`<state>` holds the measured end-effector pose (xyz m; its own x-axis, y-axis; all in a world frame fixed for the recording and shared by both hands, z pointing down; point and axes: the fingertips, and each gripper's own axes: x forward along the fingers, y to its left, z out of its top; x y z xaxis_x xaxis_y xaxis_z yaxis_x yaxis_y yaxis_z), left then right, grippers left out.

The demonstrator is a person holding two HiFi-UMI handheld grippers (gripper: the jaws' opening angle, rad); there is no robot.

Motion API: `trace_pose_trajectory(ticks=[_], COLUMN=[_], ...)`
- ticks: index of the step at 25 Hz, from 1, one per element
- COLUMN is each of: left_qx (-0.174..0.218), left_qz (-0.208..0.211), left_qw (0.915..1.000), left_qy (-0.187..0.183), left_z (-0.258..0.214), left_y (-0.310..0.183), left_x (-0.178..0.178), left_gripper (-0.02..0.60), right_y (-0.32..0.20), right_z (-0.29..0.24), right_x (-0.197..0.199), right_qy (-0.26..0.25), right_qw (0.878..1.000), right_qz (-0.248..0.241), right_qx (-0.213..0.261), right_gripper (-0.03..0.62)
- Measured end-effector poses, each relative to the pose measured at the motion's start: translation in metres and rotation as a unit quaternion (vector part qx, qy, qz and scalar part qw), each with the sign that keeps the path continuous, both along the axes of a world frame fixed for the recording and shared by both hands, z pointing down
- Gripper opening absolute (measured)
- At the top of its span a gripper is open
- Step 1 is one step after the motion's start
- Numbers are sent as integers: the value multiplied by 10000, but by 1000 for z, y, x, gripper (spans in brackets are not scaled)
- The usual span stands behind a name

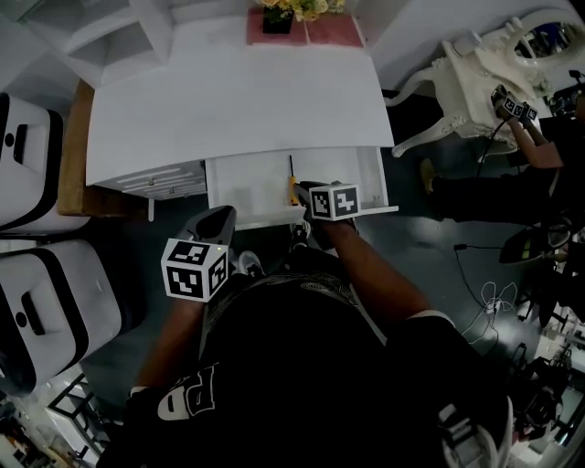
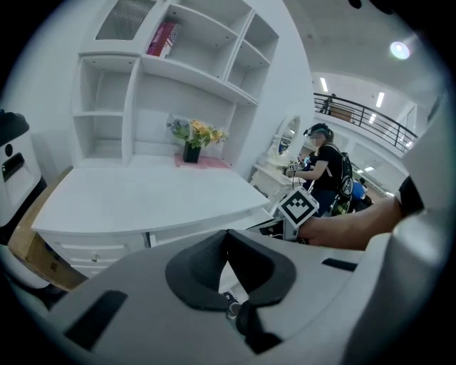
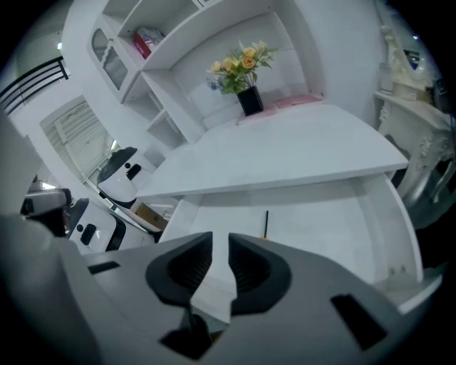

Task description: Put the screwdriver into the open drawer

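The white desk's drawer [image 1: 247,183] stands pulled open. The screwdriver [image 1: 292,187], yellow handle and thin black shaft, lies inside it pointing toward the back. Its shaft [image 3: 267,222] shows in the right gripper view, while the handle is hidden behind a jaw. My right gripper [image 1: 306,190] hangs above the drawer's front, just over the handle end. Its jaws [image 3: 221,246] stand a narrow gap apart with nothing between them. My left gripper [image 1: 219,215] is held below the drawer's left front corner, off the desk. Its jaws [image 2: 226,235] meet at the tips and hold nothing.
A vase of flowers [image 1: 279,18] on a pink mat sits at the desk's back edge, under white shelves [image 2: 178,71]. White cases [image 1: 27,164] stand left of the desk. An ornate white chair [image 1: 475,82], another person [image 1: 548,155] and floor cables [image 1: 489,292] are on the right.
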<state>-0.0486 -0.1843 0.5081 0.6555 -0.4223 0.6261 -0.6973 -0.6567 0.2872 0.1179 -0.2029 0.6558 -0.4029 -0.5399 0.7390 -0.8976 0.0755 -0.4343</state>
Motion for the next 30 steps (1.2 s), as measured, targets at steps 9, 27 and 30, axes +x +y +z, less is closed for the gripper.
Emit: trace_pose_trajectory(ticks=[9, 27, 30], left_qx=[159, 600, 670], left_qz=[129, 457, 316], left_qw=[9989, 9940, 9937], left_qy=[431, 793, 838], left_z=[-29, -69, -75], left_y=[13, 43, 45], left_x=[-8, -2, 4], left_gripper=[12, 11, 12], right_y=[14, 57, 60], right_z=[-90, -203, -216], right_x=[-29, -45, -36], right_qy=[-562, -763, -773], right_qw=[9912, 9618, 9584], right_qz=[300, 234, 164], right_qx=[1160, 2618, 2742], right_gripper=[11, 9, 9])
